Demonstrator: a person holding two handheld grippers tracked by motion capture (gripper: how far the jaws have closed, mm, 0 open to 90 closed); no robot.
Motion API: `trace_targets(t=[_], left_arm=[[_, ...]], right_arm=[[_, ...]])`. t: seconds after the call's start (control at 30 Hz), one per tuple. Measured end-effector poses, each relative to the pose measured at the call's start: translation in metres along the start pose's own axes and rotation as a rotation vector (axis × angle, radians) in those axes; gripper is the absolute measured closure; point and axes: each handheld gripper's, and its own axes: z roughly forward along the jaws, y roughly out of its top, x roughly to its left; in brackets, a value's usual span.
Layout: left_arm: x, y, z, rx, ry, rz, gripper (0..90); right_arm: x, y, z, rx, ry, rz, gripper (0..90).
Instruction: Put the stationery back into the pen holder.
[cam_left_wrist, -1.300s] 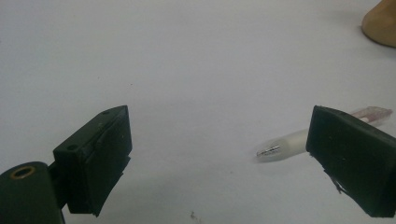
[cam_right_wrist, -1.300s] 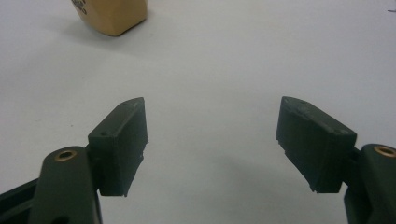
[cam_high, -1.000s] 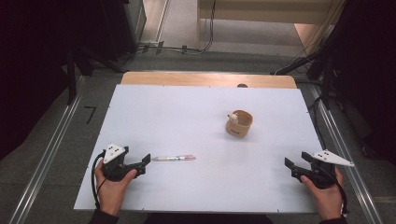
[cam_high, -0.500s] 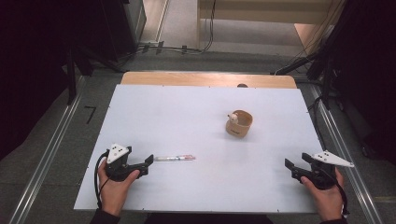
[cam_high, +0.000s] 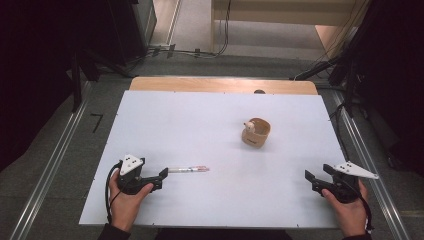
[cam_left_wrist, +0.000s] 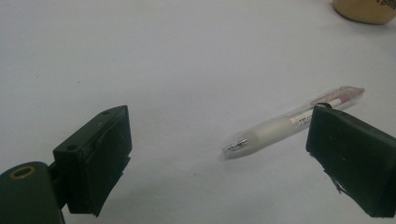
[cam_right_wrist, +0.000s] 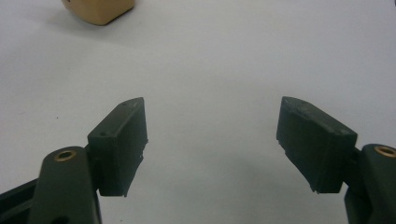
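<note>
High view: white worktop (cam_high: 220, 130) with a tan cup (cam_high: 256, 132) far ahead and to the right of the left gripper (cam_high: 157, 178), well apart from both grippers, something small and pale tucked inside its rim. Pen (cam_high: 188, 170) lying flat just ahead of the left gripper, near end at the jaw tips, far end pointing off toward the right gripper (cam_high: 316, 179); bare surface between pen and cup, nothing blocking the reach. Left hand (cam_high: 125, 200) low at the near edge, wrapped around the gripper body, cable looping beside the wrist, jaws aimed level along the pen. Right hand (cam_high: 350, 210) at the near right corner, gripper aimed inward across the worktop, grey three-cornered plate on top. Left gripper view: jaws standing wide apart, not pressing on anything; pen with clear barrel, frosted grip and pinkish far end lying slantwise between them, tip toward the gripper, far end passing behind the right-hand jaw, touching or not impossible to tell. Edge of the cup at the top right, well beyond. Right gripper view: jaws spread wide with bare worktop between them, nothing held; base of the cup far ahead and off to the left, path to it unobstructed.
</note>
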Motion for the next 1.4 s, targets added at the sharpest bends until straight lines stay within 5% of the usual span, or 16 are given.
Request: trace_targets(t=[1.4], left_arm=[[-0.011, 0.0, 0.017, 0.051, -0.042, 0.064, 15.3]], right_arm=[[0.0, 0.0, 0.001, 0.005, -0.004, -0.004, 23.2]])
